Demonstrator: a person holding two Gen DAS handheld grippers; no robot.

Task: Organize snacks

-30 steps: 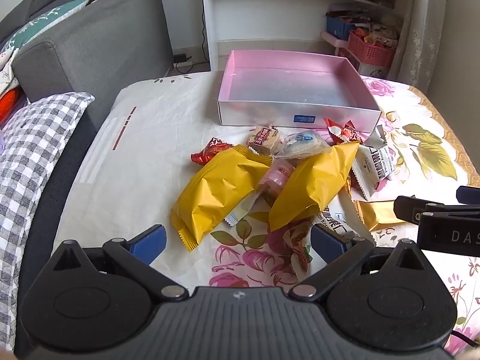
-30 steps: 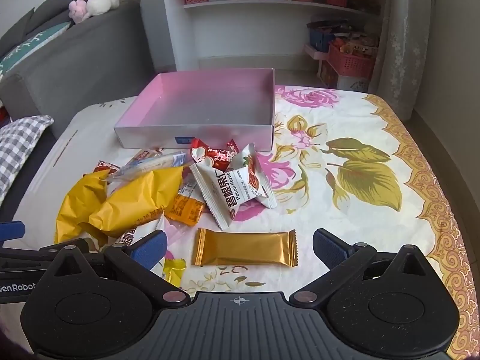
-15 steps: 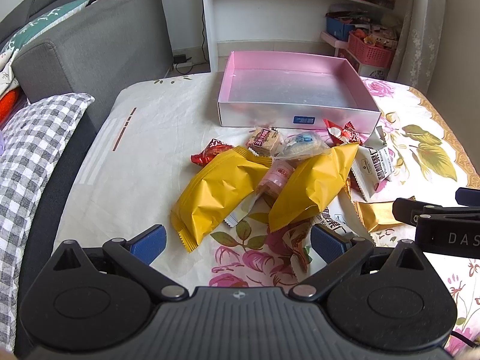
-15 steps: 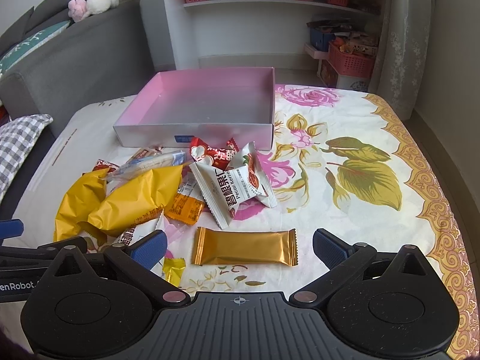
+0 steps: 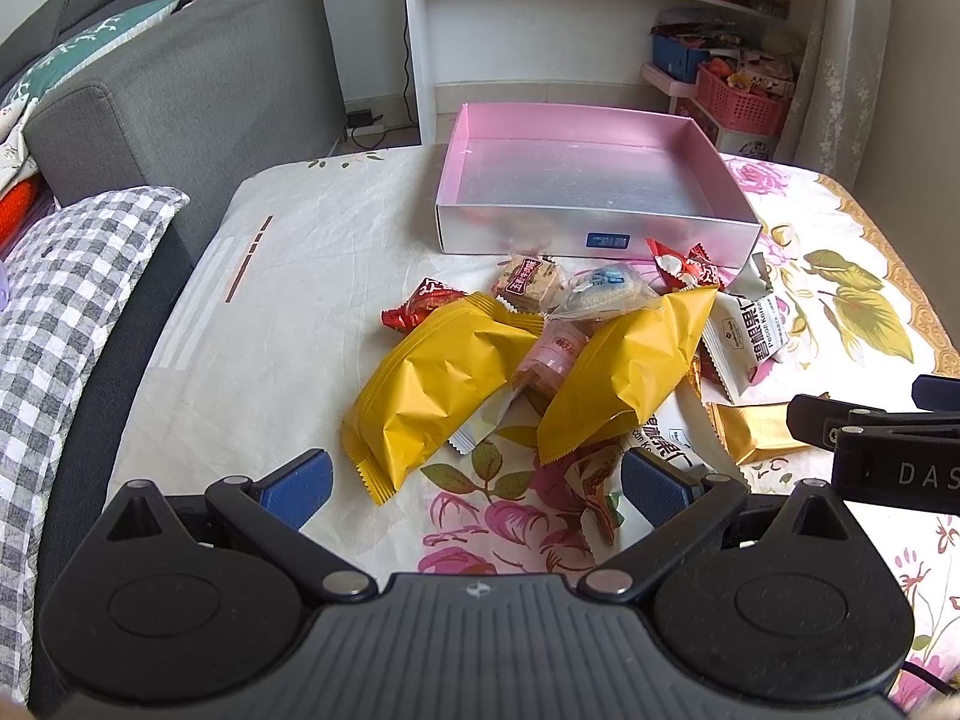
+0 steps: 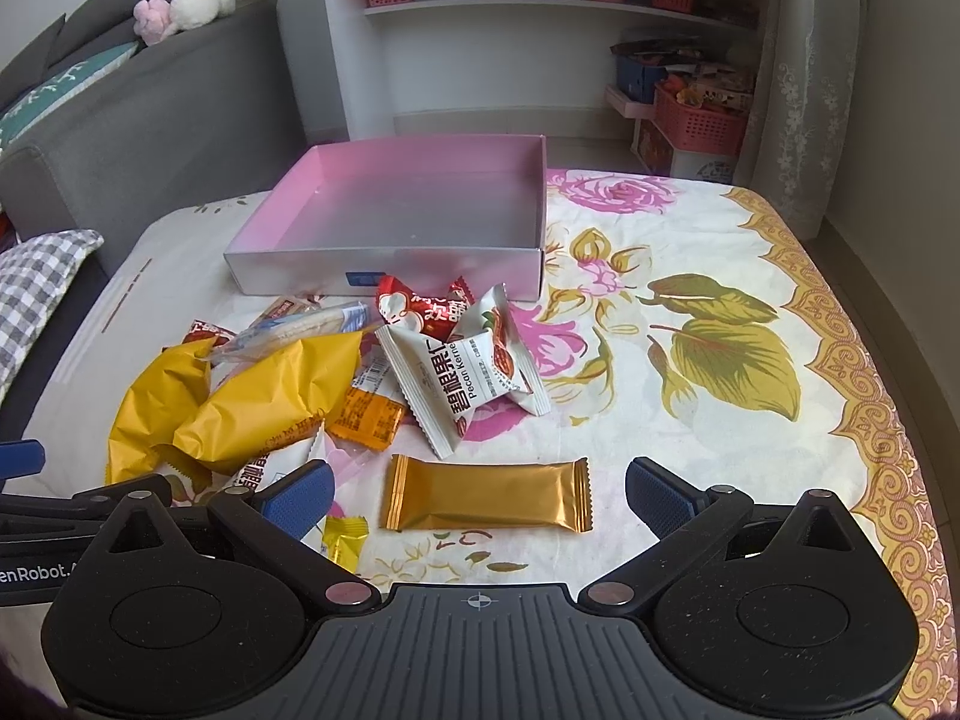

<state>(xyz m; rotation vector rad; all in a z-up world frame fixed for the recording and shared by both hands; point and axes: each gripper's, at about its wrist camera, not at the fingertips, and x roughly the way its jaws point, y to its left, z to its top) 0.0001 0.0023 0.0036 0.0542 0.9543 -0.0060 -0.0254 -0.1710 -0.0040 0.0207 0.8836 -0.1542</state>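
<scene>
Left gripper (image 5: 477,489) and right gripper (image 6: 478,495), both spread wide and empty. Flat gold foil bar (image 6: 487,495) lies between the right fingers; the shallow pink-lined cardboard box (image 6: 384,273) sits at 12 o'clock beyond the heap of wrapped snacks (image 5: 540,360).

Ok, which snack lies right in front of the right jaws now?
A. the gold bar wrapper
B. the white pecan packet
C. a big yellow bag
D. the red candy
A: in the right wrist view the gold bar wrapper lies flat on the cloth between the open jaws of the right gripper, not yet gripped.
</scene>
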